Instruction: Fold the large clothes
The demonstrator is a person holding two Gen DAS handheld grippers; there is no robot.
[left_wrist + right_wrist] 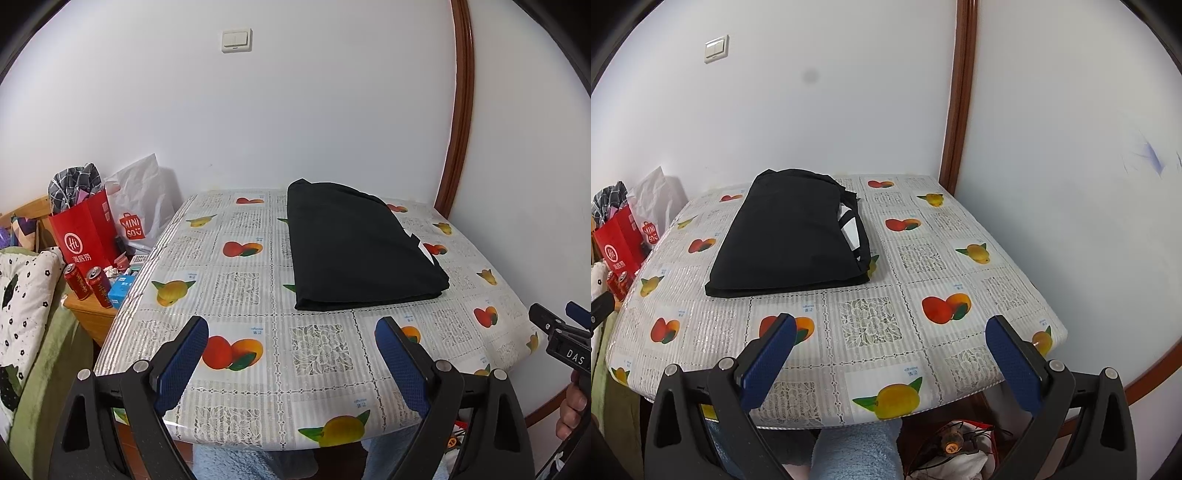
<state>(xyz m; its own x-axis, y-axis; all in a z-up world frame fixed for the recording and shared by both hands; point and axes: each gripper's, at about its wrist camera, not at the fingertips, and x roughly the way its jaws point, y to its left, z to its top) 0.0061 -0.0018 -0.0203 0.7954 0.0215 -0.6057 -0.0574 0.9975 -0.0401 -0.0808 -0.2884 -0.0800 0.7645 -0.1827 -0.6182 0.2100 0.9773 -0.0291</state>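
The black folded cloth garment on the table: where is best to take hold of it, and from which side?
Probably the near folded edge of the black folded cloth garment, approached from the front of the fruit-patterned plastic tablecloth. That edge lies stacked, flat and unobstructed, facing both open grippers.

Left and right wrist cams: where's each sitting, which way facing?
Left wrist: near table edge, facing the wall; black folded garment right of centre; own open left gripper, the right gripper at the right edge.
Right wrist: same edge, further right; own open right gripper; garment left of centre.
Shared: garment, fruit-print tablecloth, light switch, red bag.
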